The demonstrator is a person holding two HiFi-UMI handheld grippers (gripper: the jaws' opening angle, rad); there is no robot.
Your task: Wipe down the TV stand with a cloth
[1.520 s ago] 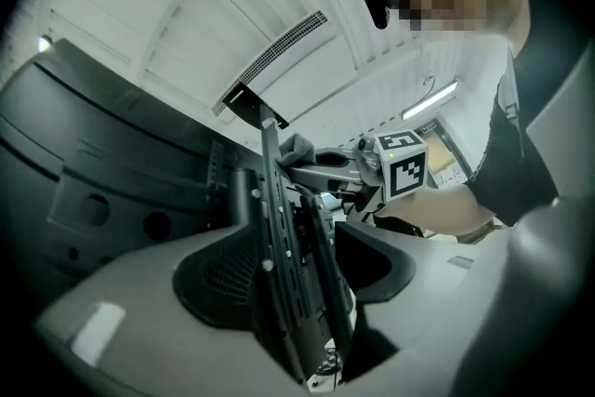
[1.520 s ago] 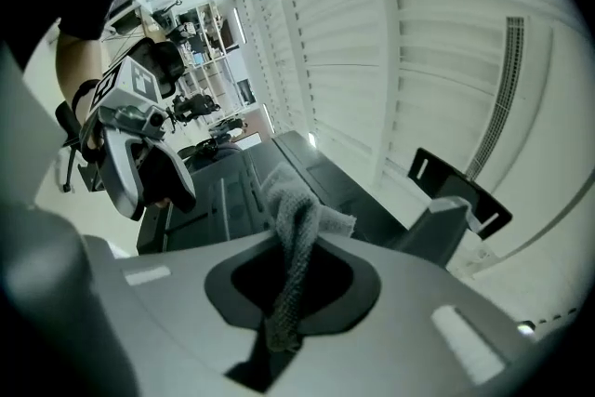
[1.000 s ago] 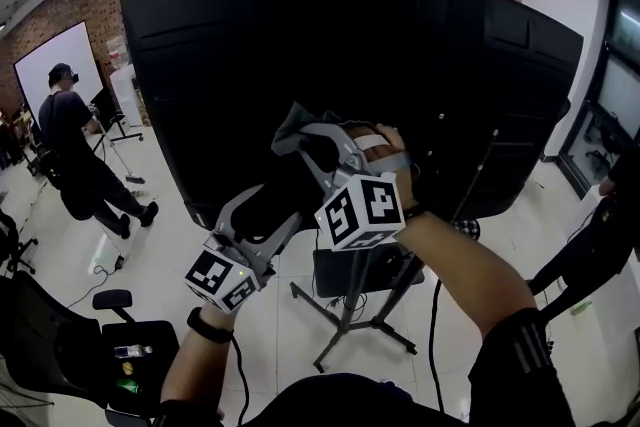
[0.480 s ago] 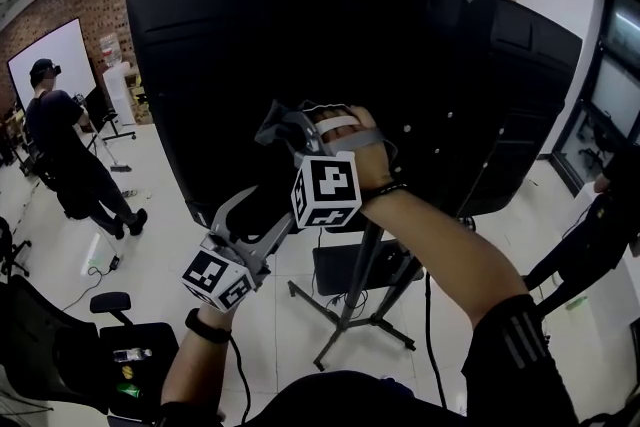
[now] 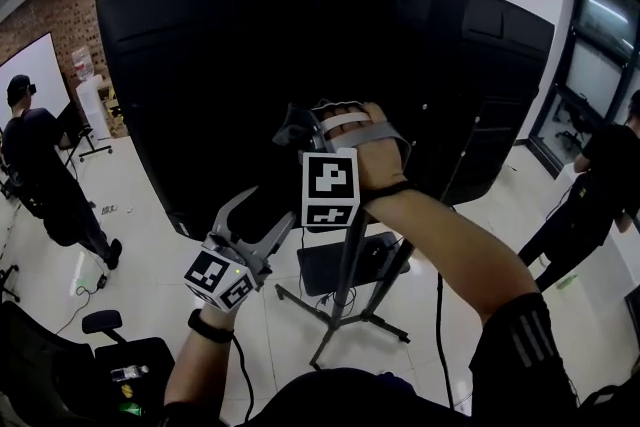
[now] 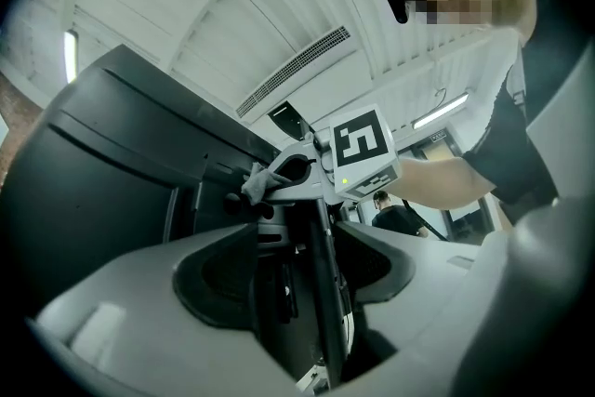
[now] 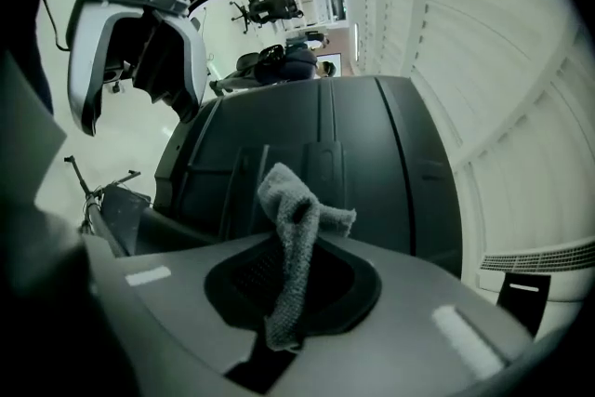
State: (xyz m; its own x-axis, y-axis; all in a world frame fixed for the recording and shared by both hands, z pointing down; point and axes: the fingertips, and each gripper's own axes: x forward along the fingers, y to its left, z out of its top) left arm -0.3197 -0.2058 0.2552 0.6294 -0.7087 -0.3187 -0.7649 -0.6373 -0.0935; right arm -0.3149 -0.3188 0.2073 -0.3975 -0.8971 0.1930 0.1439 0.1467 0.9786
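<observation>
Our right tongs (image 7: 288,307) are closed on a small grey knitted cloth (image 7: 296,228), which stands up from the pads toward the back of the large black television panel (image 5: 240,65). Our left tongs (image 6: 307,279) are wide apart and hold nothing; the black metal pole of the TV stand (image 5: 349,250) shows through their gap, further away. We judge that the wiping is only at the upper part of the stand. The black tray (image 5: 318,267) and the tripod legs (image 5: 385,327) below seem left to do. We cannot see any trace of cleaning.
</observation>
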